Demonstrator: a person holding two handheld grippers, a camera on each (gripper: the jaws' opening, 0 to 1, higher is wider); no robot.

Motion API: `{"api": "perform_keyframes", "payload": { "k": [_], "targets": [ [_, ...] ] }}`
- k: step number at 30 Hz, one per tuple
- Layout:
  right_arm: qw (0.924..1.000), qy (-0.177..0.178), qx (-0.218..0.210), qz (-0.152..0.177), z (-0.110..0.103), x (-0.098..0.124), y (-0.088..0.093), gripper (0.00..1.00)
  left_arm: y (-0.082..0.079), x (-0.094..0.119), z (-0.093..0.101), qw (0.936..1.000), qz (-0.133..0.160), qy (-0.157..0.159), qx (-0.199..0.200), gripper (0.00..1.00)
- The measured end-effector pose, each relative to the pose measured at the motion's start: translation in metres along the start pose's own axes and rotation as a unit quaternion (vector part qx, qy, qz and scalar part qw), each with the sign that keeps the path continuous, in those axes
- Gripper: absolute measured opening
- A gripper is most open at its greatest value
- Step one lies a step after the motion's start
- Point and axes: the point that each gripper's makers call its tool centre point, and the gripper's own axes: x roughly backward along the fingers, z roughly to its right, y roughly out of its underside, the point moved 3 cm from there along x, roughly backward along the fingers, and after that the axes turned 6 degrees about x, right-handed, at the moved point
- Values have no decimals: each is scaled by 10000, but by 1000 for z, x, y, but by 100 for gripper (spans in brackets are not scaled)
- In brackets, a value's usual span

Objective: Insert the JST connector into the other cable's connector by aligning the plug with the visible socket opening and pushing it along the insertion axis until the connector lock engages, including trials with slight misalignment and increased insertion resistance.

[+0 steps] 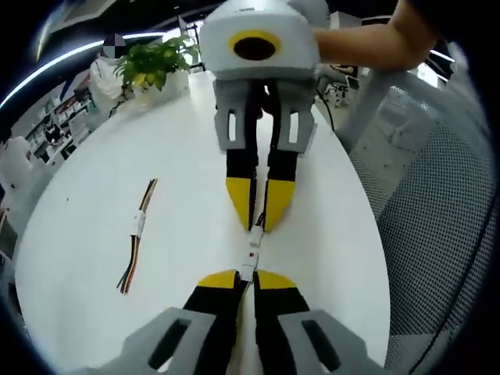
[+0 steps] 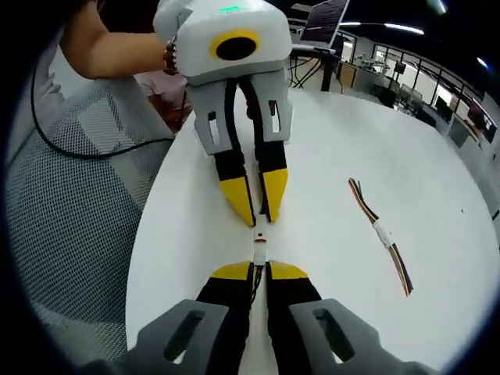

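Two white JST connector halves lie end to end in a straight line just above the white table, between the two grippers. My left gripper rises from the bottom of the left gripper view, shut on the near end of that cable. Opposite it, my right gripper comes down from the top, shut on the far end. In the right gripper view the connector pair sits just past my right gripper, with the left gripper facing it. I cannot tell whether the halves are fully seated.
A spare joined cable with coloured wires lies loose on the table, seen too as the spare cable. A potted plant stands at the table's far end. A grey mesh chair is beside the table edge. A person's forearm holds the right gripper.
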Motion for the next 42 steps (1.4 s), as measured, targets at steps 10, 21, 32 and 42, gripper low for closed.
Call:
{"api": "perform_keyframes", "payload": {
  "k": [10, 21, 32, 42],
  "targets": [
    [9998, 32, 93, -144, 0, -1, 1, 3, -6, -1, 2, 9996, -53, -61, -255, 1],
    [9995, 42, 134, -273, 0, -2, 1, 3, -9, 0, 0, 9993, -70, -120, -348, 1],
    [9990, -26, 51, -437, 1, 1, 1, 3, -15, -1, 6, 9968, -137, -123, -778, 0],
    [9985, -184, 114, -499, 0, -3, 2, 3, -11, -1, 4, 9976, -160, -141, -665, 6]
  ]
}}
